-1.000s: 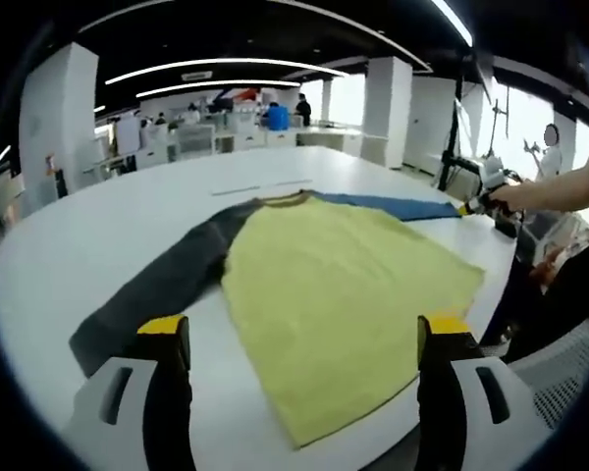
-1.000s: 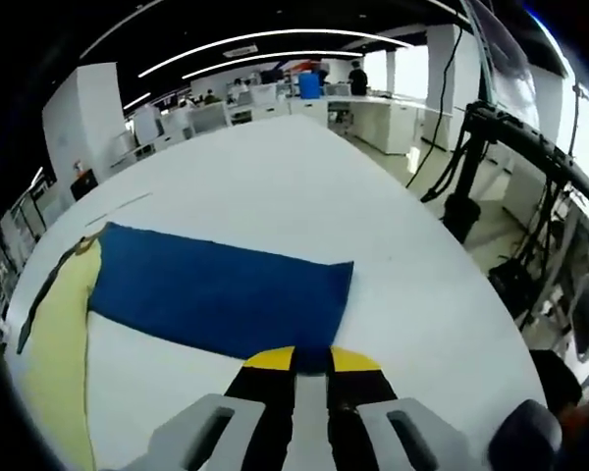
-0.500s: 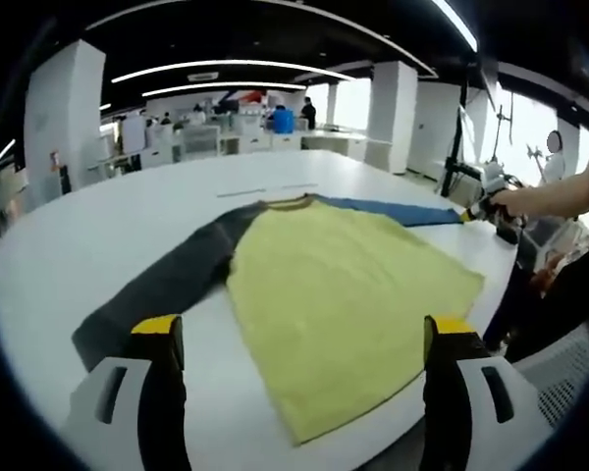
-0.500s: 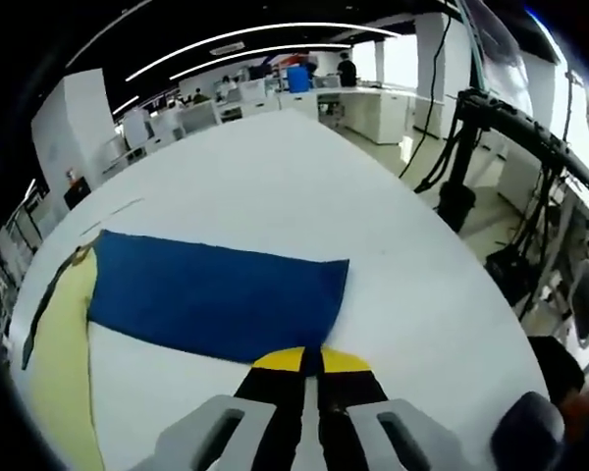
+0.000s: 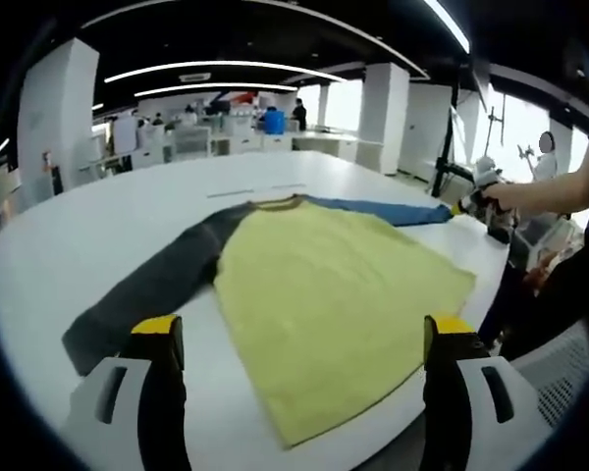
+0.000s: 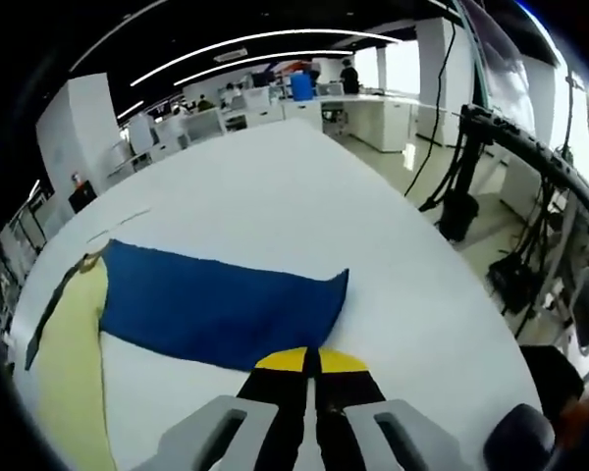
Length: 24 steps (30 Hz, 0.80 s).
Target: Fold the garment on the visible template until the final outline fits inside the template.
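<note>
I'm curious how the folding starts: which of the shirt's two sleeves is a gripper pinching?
The blue sleeve: the right gripper is shut on its cuff. The dark grey sleeve lies flat and untouched.

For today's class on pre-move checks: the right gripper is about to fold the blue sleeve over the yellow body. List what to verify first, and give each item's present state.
1. Right gripper has its jaws shut at the cuff edge of the blue sleeve: ok; whether cloth is really pinched, cannot tell.
2. Left gripper open and clear of the cloth: ok.
3. Yellow body lies flat on the white table: ok.
4. Grey sleeve spread out, not yet folded: ok.
5. Whole garment in sight: ok.
6. Template outline visible around the garment: cannot tell.
</note>
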Motion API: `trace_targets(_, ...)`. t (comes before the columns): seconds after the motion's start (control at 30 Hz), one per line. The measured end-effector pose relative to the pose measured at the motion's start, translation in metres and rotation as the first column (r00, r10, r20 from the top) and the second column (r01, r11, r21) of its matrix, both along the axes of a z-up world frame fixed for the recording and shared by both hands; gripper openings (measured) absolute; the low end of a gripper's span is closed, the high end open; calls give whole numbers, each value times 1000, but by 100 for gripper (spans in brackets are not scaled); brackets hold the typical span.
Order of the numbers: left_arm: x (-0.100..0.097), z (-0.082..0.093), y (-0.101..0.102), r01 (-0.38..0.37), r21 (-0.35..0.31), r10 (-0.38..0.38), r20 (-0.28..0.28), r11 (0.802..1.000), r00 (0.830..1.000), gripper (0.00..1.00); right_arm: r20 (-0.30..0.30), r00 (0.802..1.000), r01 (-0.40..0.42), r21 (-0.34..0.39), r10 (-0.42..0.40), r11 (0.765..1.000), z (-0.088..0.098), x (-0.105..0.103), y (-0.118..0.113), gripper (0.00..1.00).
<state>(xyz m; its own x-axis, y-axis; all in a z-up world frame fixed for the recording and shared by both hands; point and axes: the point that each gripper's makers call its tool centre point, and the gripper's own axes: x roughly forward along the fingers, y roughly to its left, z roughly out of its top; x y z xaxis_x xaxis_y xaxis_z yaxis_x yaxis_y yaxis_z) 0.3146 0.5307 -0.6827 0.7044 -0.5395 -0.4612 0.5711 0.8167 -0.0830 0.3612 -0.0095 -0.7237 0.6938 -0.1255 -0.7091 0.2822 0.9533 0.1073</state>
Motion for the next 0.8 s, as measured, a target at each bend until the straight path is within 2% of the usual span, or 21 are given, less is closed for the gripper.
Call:
trace_targets(0.53,6,5,3,5,-7,-5,17,1000,1000,99,92,991,-96,15,94,995,24,34,38,0)
trace_targets(0.8,7,6,1,5,-15,-5,19,1000,1000,99,135,981,-148,60,138,987,28,55,64,0)
